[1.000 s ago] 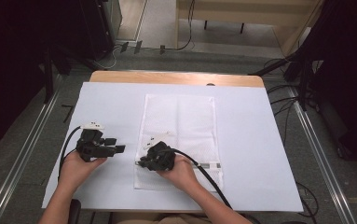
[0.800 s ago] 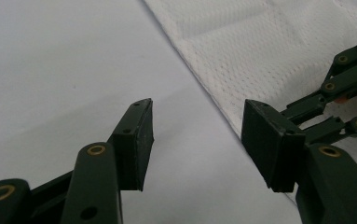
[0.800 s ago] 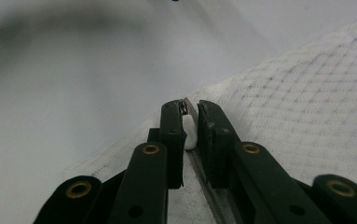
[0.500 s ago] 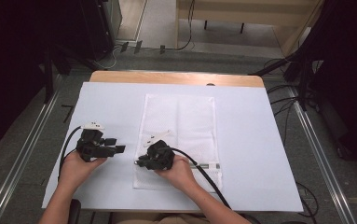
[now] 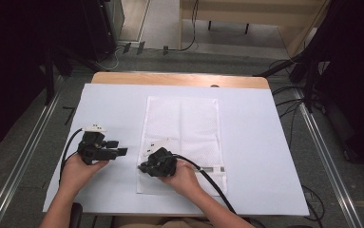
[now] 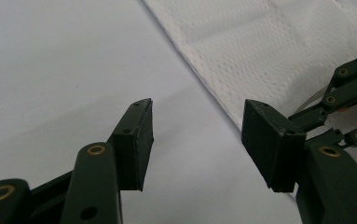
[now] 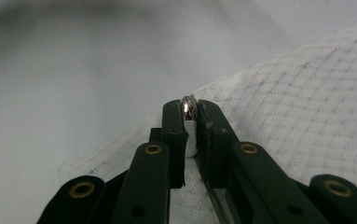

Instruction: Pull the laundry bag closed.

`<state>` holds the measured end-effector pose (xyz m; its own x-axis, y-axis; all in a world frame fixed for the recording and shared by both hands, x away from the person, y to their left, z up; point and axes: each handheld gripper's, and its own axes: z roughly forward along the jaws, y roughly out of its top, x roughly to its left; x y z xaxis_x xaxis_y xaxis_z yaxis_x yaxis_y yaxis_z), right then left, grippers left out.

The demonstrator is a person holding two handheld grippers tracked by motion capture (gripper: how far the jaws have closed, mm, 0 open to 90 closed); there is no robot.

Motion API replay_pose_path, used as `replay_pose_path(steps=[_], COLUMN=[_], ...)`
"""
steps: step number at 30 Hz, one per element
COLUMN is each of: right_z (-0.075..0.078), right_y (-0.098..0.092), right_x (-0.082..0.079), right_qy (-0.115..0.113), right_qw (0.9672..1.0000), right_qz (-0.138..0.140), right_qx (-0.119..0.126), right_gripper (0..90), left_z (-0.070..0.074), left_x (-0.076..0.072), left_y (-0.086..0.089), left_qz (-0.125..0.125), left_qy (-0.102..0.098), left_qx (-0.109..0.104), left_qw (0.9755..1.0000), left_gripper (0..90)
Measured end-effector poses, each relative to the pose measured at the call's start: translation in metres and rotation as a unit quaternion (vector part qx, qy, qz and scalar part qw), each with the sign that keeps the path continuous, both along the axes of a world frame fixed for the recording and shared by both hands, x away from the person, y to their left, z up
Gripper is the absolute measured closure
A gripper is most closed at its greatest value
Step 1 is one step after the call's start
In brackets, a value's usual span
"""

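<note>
A white textured cloth (image 5: 184, 123) lies flat in the middle of the table. My right gripper (image 5: 142, 167) rests at the cloth's near left edge (image 7: 297, 107), pointing left. Its jaws have just been closing and are shut on a small thing with a shiny metal tip (image 7: 188, 105) and a white body. My left gripper (image 5: 119, 148) sits on the bare sheet to the left of the cloth, pointing right toward it. In the left gripper view the gripper (image 6: 197, 126) is open with nothing between the pads, and the cloth's edge (image 6: 260, 51) lies just beyond.
A pale sheet (image 5: 255, 142) covers the tabletop, with a strip of wood (image 5: 179, 79) showing at the far edge. A thin metal strip (image 5: 213, 168) and a small white strip (image 5: 157, 142) lie on the cloth. Cables and dark stands surround the table.
</note>
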<state>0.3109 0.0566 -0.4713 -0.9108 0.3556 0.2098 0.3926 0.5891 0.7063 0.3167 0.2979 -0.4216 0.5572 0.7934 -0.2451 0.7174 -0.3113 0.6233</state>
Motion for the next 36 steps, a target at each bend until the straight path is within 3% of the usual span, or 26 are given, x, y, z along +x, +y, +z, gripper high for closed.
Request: replay_pose_path(steps=[4,6,15,17,18,21,25,30,33,36], right_z=[0.0,0.0,-0.001,0.0,0.001,0.008,0.013,0.019,0.021,0.023], right_y=[-0.002,-0.001,-0.002,-0.003,-0.005,-0.009,-0.017,-0.022,-0.023,-0.024], right_x=[0.002,0.001,-0.002,0.001,0.003,0.007,0.015,0.018,0.019,0.02], right_qy=[0.014,0.008,-0.002,0.008,0.015,0.031,0.036,0.034,0.035,0.035], right_qw=[0.9999,1.0,1.0,1.0,0.9998,0.9989,0.9982,0.9978,0.9977,0.9974], right_qz=[0.003,0.005,-0.001,-0.001,0.002,-0.006,-0.016,-0.015,-0.017,-0.019], right_qx=[0.003,0.001,0.001,0.003,0.014,0.036,0.045,0.054,0.056,0.06], right_gripper=[78.5,76.8,83.6,84.2,88.2,88.2,88.1,88.1,88.1,88.1], left_z=[0.0,0.0,0.0,0.0,0.0,0.0,0.0,0.0,-0.002,-0.005], left_x=[0.0,0.0,0.0,0.0,0.0,-0.001,-0.002,-0.004,-0.005,-0.007], left_y=[0.0,0.0,0.0,-0.001,-0.001,-0.001,-0.004,-0.009,-0.014,-0.022], left_qz=[0.001,0.002,0.0,-0.002,-0.005,-0.008,-0.03,-0.052,-0.074,-0.107], left_qy=[0.0,0.0,-0.001,-0.001,0.001,0.001,0.0,0.003,0.008,0.015], left_qx=[0.0,0.001,0.0,-0.002,-0.002,0.0,-0.012,-0.012,-0.016,-0.005], left_qw=[1.0,1.0,1.0,1.0,1.0,1.0,0.9995,0.9986,0.9971,0.9942], left_gripper=[44.2,44.2,44.2,44.2,44.3,44.4,44.5,44.7,46.4,47.6])
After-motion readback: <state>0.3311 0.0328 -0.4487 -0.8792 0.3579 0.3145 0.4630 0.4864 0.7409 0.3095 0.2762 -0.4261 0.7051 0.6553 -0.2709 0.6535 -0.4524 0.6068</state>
